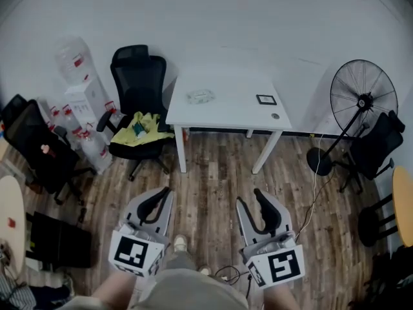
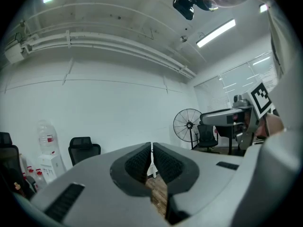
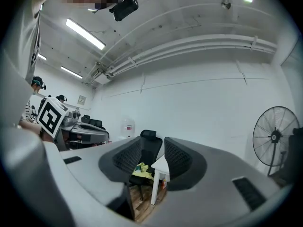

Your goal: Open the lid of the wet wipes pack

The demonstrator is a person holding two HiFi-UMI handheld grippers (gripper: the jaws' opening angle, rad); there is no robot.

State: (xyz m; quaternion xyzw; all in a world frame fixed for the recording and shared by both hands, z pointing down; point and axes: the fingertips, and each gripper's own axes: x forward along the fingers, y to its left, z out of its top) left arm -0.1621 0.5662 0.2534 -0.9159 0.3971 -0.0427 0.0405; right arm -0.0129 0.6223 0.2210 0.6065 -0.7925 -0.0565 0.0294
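Well ahead of both my jaws, the wet wipes pack (image 1: pixel 200 96) lies on the white tabletop (image 1: pixel 239 112), across a stretch of wooden floor (image 1: pixel 213 173). My left gripper (image 1: pixel 161 196) has its jaws pressed together, empty. My right gripper (image 1: pixel 250 199) has its jaws wide apart, nothing between them.

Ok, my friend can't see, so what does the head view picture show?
A person looks down at a wooden floor, holding the left gripper and right gripper out front, both empty. Ahead stands a white table with the wet wipes pack on it, a black chair on its left and a fan on its right.
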